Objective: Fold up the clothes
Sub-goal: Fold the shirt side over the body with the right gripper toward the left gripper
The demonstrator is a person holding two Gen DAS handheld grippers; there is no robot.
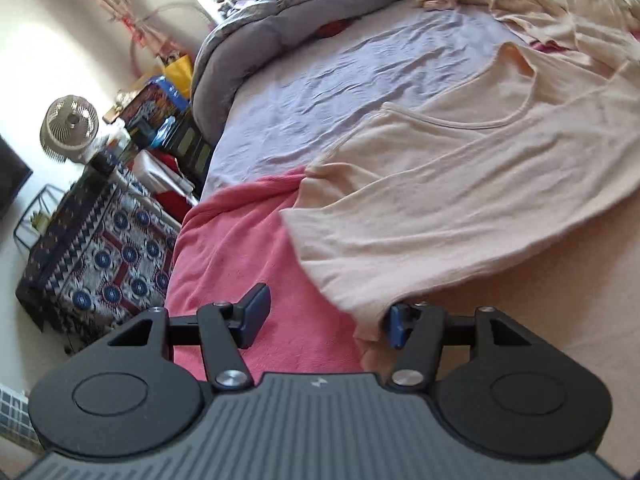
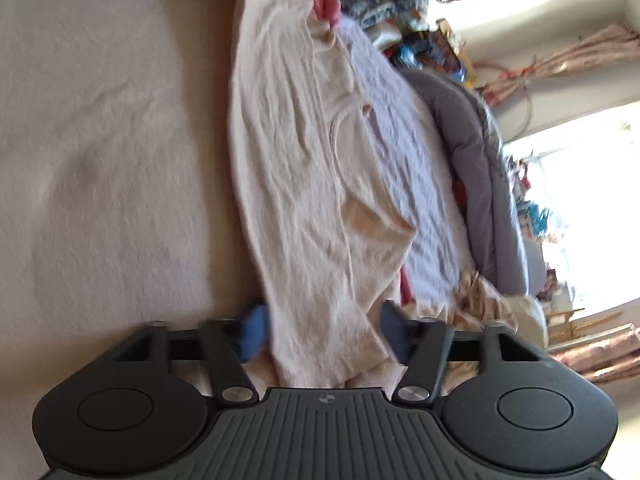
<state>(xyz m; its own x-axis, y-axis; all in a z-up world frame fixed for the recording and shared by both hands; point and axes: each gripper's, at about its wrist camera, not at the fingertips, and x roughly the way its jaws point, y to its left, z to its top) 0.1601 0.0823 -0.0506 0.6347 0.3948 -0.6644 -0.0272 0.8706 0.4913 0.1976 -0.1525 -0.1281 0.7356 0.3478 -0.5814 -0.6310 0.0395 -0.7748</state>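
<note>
A pale peach t-shirt lies spread on the bed, neckline towards the far side. My left gripper is open at the shirt's near corner; the cloth edge lies between the blue pads, close to the right one. In the right wrist view the same shirt runs away from me as a long band. My right gripper is open, and the shirt's near end lies between its fingers without being pinched.
The bed carries a pink blanket, a lavender sheet, a beige cover and a grey duvet at the far edge. More peach clothes are heaped at the back right. A patterned box and a fan stand beside the bed.
</note>
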